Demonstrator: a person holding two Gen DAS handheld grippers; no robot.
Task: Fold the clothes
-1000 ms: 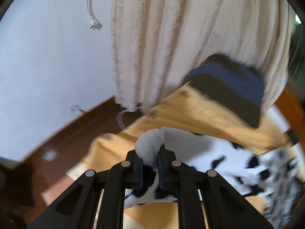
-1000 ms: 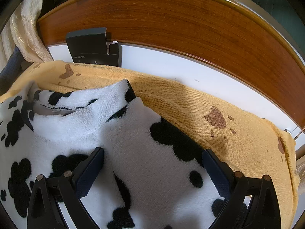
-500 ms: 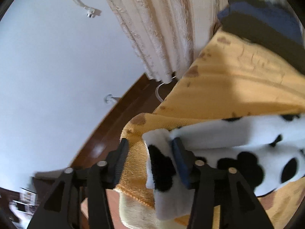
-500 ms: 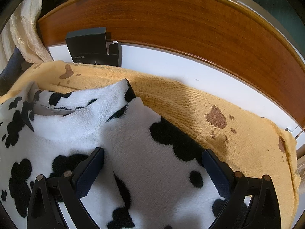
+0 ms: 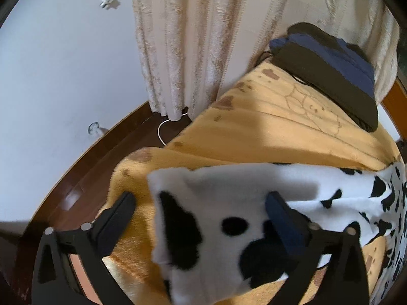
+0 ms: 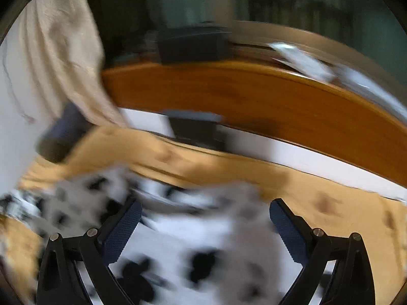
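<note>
The white fleece garment with black cow spots point(image 5: 223, 218) lay spread flat on the yellow blanket point(image 5: 267, 132), its folded edge nearest the camera.

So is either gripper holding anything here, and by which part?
Nothing is held. The left gripper is opening, its jaws clear of the fluffy white black-spotted garment. The right gripper is open above it.

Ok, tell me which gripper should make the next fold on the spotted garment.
Left, probably. The left gripper hangs sharp over the garment's end, jaws opening around it. The right gripper's view is blurred; its fingers straddle mid-fabric.
</note>
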